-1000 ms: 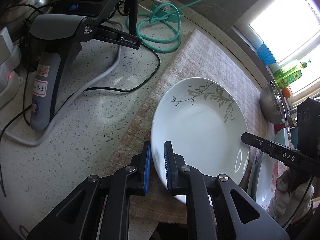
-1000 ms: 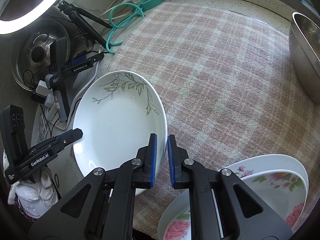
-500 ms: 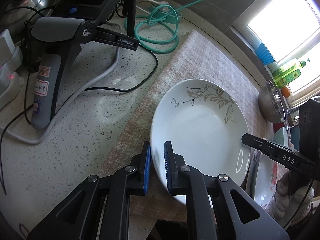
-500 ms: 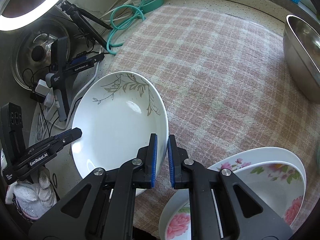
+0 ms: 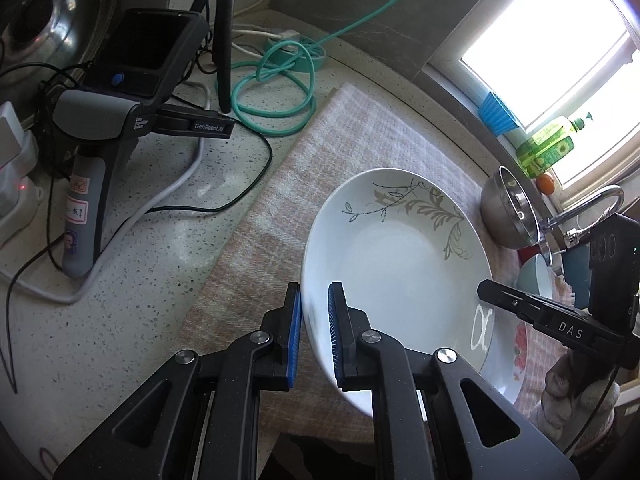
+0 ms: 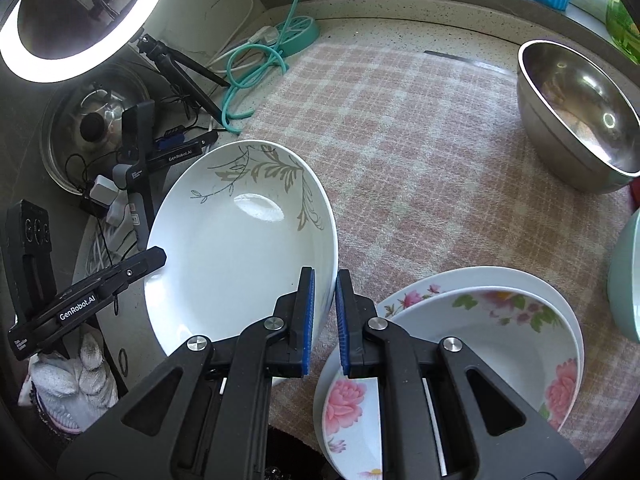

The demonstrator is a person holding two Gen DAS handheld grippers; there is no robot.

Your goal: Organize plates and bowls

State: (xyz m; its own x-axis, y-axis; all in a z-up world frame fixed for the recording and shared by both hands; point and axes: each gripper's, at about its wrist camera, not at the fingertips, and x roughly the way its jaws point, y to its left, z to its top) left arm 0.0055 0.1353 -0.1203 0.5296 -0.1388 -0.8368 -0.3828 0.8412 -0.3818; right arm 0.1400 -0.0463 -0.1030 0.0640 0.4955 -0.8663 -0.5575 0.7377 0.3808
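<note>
A white plate with a grey leaf pattern (image 5: 400, 264) is held between both grippers above the pink checked cloth (image 5: 360, 140). My left gripper (image 5: 314, 332) is shut on its left rim. My right gripper (image 6: 325, 320) is shut on its right rim; the plate shows in the right wrist view (image 6: 240, 256) too. A stack of rose-patterned plates (image 6: 480, 344) lies on the cloth just right of the right gripper. A steel bowl (image 6: 576, 120) stands at the far right, and a pale green bowl (image 6: 626, 276) sits at the right edge.
A spare gripper on a stand (image 5: 104, 128), cables and a teal hose coil (image 5: 276, 92) crowd the speckled counter on the left. A ring light (image 6: 76, 20) and pot lid (image 6: 92, 124) stand behind. A tap (image 5: 584, 208), blue cup (image 5: 498, 114) and green bottle (image 5: 548, 148) are by the window.
The plate, held by both grippers, has moved slightly right and nearer to the rose-patterned stack. Both grippers stay shut on its rim.
</note>
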